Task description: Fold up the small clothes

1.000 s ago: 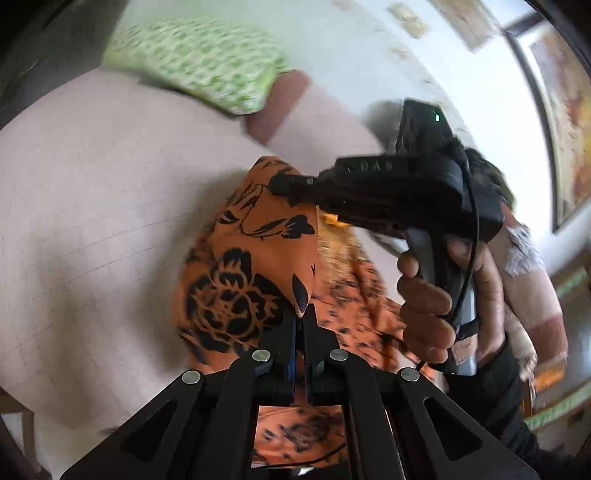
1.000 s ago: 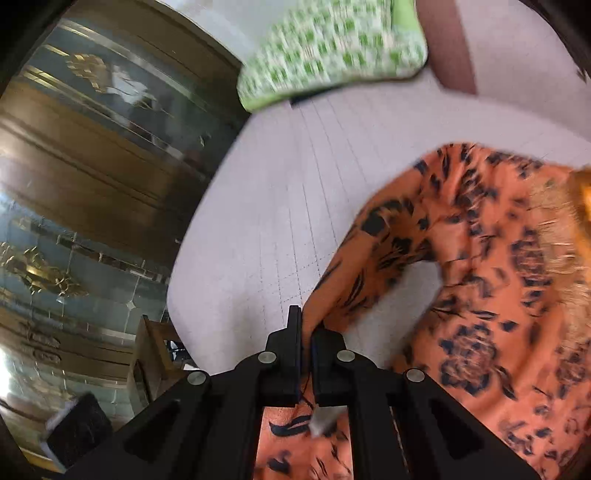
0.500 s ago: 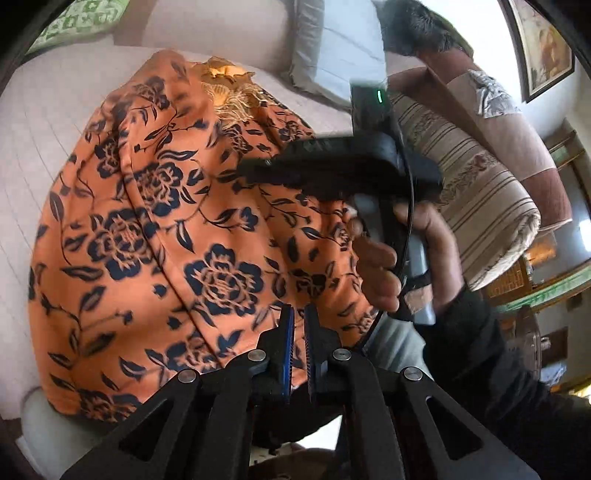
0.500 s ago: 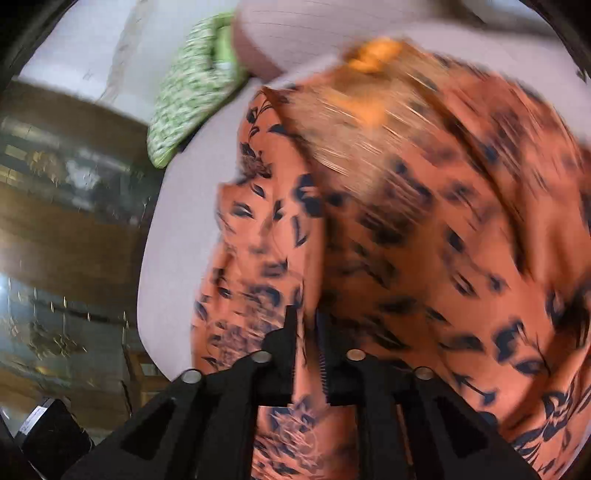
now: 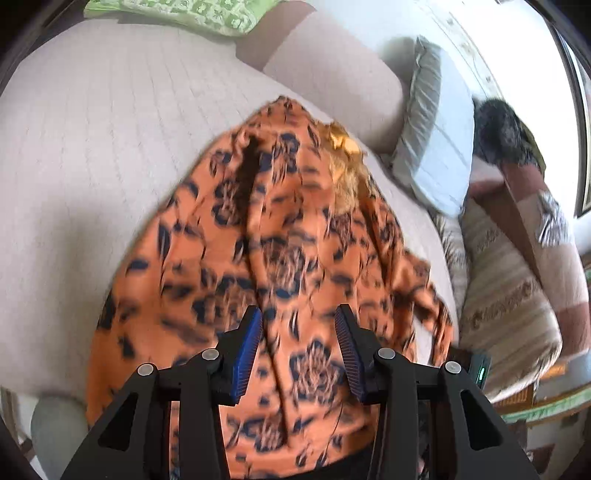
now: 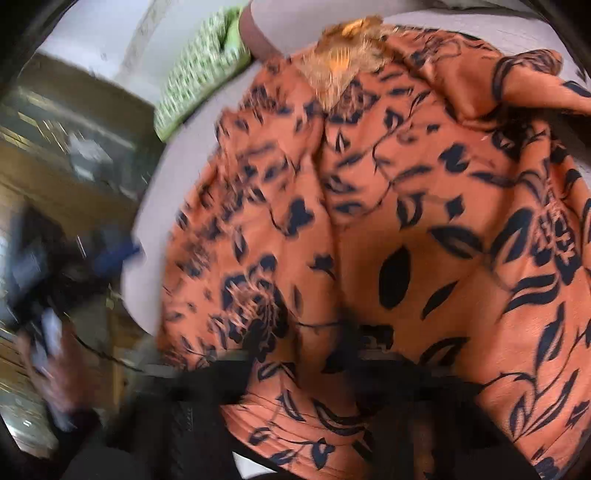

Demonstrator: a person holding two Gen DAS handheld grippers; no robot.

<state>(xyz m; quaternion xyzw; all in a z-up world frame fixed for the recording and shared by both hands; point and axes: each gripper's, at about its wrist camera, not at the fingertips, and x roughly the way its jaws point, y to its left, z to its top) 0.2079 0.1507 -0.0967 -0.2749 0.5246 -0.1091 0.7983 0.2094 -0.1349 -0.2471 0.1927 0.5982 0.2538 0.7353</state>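
Observation:
An orange garment with a black flower print [image 5: 280, 258] lies spread on the pale quilted bed [image 5: 92, 147], a fringed gold trim [image 5: 343, 166] at its far end. My left gripper [image 5: 298, 332] is open just above the garment's near part, blue pads apart, nothing between them. In the right wrist view the garment [image 6: 406, 221] fills the frame and drapes over my right gripper [image 6: 303, 339]. Its fingers are blurred and mostly covered by cloth. The left gripper and hand show blurred at the left edge [image 6: 44, 295].
A green patterned pillow [image 5: 192, 14] lies at the bed's far end. A grey pillow [image 5: 436, 155] and a striped bolster [image 5: 517, 288] lie to the right. A wooden cabinet with glass doors [image 6: 55, 155] stands left of the bed.
My left gripper has opened and let go of the garment, which now lies spread on the bed. The right gripper has dropped low, and cloth now covers its fingers.

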